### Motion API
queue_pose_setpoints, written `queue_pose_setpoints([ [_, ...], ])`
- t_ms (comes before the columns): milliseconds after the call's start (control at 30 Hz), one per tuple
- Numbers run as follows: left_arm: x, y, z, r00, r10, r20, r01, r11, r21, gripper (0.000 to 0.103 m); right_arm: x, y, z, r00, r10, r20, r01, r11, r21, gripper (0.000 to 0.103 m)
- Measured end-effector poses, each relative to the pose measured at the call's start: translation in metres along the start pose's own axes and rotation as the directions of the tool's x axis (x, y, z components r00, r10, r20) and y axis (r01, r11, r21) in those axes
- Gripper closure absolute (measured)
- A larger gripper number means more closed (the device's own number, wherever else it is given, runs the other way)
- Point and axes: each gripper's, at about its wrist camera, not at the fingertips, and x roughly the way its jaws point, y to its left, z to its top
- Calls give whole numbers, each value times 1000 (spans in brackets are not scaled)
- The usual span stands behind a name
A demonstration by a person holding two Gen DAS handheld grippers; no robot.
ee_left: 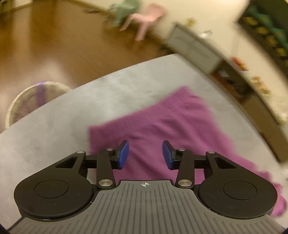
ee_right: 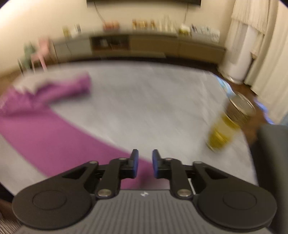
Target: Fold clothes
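**Two hand-held grippers over one purple garment on a grey tabletop**

While both views are smeared by blur, the nearest things read clearly: there are two hand-held grippers, one per view. The left hand-held gripper (ee_left: 145, 155) has its blue pads spread wide with nothing between them, hovering above the near part of the purple garment (ee_left: 162, 122). The right hand-held gripper (ee_right: 145, 163) has its pads parted by a narrower gap, also empty, above the near right end of the same garment (ee_right: 54, 136).

One garment is visible. It lies on the grey tabletop (ee_left: 54, 129), spread fairly flat in the left view; its near right part runs behind the gripper body and is cut off. In the right view it stretches from near centre to the far left, where a rumpled sleeve-like part (ee_right: 72, 86) bunches up; its exact shape there is hard to make out.

Near the tabletop's right edge in the right view stands one jar with yellowish contents and a metal lid (ee_right: 228, 122), heavily blurred. Beyond the tabletop's left edge in the left view sits one woven basket (ee_left: 30, 104), partly hidden by the tabletop. Farther off on the wooden floor are two small chairs, one pink (ee_left: 145, 18) and one green (ee_left: 126, 10), then a long low cabinet (ee_right: 144, 45) against the wall; the items on top are too blurred to count.
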Motion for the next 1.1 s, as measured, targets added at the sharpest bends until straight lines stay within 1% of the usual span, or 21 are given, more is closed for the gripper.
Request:
queue_pose_setpoints([
  [67,-3,-23,-10,991,-130,-35,132,989,71,56,15,16,10,999,48,11,-48,999,11,71],
  [133,6,-46,-20,970,-219,-106,233,962,143,55,49,35,22,998,60,-4,-60,998,30,71],
  [300,35,-54,-26,982,-119,-149,151,964,221,57,134,81,51,995,91,-40,-87,993,77,57],
  [367,47,-57,-28,984,-75,-162,115,961,252,58,168,100,63,993,103,-54,-98,991,96,47],
  [400,52,-50,-24,988,-30,-151,64,972,228,58,185,109,69,992,110,-61,-103,989,105,41],
  [433,55,-40,-19,990,7,-142,19,983,185,58,202,119,75,991,116,-67,-108,987,115,39],
  [500,58,-18,-6,991,5,-136,7,996,86,58,236,137,87,988,130,-81,-118,984,134,37],
  [533,58,-15,-3,991,7,-132,2,997,72,58,253,147,93,987,136,-87,-123,982,144,38],
  [567,59,-12,-1,992,10,-128,-2,998,63,59,270,156,99,985,143,-94,-128,980,153,39],
  [633,59,-7,3,993,16,-120,-10,999,46,62,304,174,110,982,157,-107,-137,975,173,78],
  [667,60,-4,5,993,18,-116,-14,999,38,63,302,177,114,985,137,-109,-121,983,140,96],
  [700,60,-2,7,994,21,-112,-18,999,29,64,296,181,120,990,108,-89,-99,990,99,97],
  [733,61,1,9,994,24,-108,-22,1000,21,65,268,187,128,998,54,11,-54,998,21,98],
  [767,61,4,11,994,27,-104,-26,1000,12,66,240,193,136,993,6,116,0,999,-53,99],
  [800,61,6,14,995,30,-100,-30,1000,3,66,212,200,145,974,-33,224,61,991,-121,100],
  [833,61,10,17,994,32,-100,-33,999,-2,66,173,215,137,926,-51,375,157,953,-258,100],
  [867,60,8,15,994,35,-101,-36,999,-6,66,134,230,129,854,-40,519,269,888,-373,99],
  [900,60,8,14,994,38,-102,-39,999,-11,66,112,239,119,820,-22,573,335,828,-449,99],
  [1000,57,17,16,994,56,-92,-61,997,-53,66,82,251,52,836,6,549,424,629,-651,98],
  [1067,52,24,16,994,76,-77,-82,993,-84,66,97,240,11,925,-11,379,314,581,-751,93],
  [1100,50,27,16,994,85,-72,-92,991,-96,66,105,234,-10,958,-24,287,251,557,-791,84],
])
